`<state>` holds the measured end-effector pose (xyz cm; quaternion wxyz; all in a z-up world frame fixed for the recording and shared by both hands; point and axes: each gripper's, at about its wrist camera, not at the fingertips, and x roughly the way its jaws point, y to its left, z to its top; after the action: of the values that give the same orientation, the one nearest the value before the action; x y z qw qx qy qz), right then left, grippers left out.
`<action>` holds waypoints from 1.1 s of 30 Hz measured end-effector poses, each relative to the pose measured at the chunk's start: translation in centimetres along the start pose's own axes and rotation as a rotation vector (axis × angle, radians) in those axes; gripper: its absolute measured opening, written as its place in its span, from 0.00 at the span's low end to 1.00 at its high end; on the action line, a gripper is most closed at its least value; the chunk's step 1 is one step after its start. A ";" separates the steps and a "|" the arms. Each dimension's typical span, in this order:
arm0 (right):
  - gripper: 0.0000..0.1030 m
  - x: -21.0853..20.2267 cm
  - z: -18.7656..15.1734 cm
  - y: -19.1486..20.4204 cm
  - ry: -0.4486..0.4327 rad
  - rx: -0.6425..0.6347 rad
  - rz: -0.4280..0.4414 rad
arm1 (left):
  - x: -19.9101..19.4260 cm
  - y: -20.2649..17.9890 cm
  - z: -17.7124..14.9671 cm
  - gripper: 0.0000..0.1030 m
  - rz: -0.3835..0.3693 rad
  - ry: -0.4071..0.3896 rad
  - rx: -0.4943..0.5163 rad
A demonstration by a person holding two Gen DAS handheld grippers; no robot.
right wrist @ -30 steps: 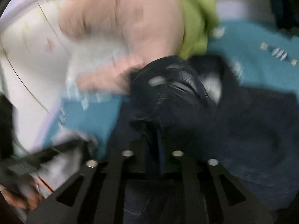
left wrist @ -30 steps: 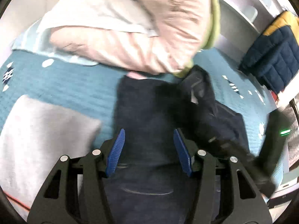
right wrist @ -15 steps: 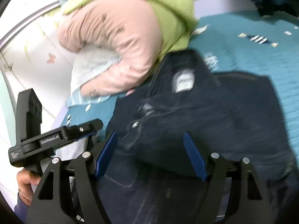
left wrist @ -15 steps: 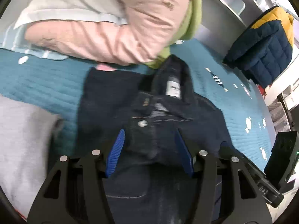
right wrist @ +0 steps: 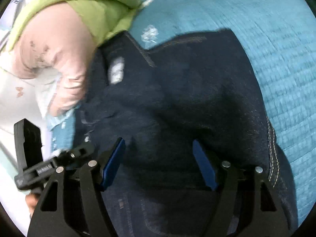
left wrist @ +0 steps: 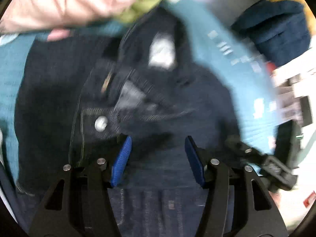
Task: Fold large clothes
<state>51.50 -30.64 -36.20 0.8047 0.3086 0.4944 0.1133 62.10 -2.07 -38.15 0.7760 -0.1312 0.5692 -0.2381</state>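
Two grippers — left gripper (left wrist: 157, 161), right gripper (right wrist: 159, 164) — fingers apart over dark jeans (right wrist: 177, 90); white label (right wrist: 116, 70) blurred, unreadable.

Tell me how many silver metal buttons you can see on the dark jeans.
1: a silver button on the jeans, left of the left gripper's blue pads. Folds may hide others.

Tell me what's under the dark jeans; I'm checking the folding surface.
The dark jeans lie on a teal quilted bedspread, visible around them. Whatever lies directly beneath the denim is covered.
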 end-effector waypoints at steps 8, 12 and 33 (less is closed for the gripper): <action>0.68 -1.7 7.8 -3.5 -0.059 0.023 -0.203 | -5.2 7.2 7.1 0.72 0.268 -0.114 -0.089; 0.68 0.2 10.0 -6.7 -0.007 0.076 -0.273 | -3.0 11.6 8.9 0.72 0.304 -0.025 -0.190; 0.07 0.7 12.1 -7.4 -0.031 0.054 -0.207 | -0.9 9.6 8.5 0.13 0.452 -0.012 -0.013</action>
<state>61.42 -40.73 -37.36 0.8109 0.2793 0.5141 0.0114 72.08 6.03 -39.29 0.8121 -0.0067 0.5811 -0.0535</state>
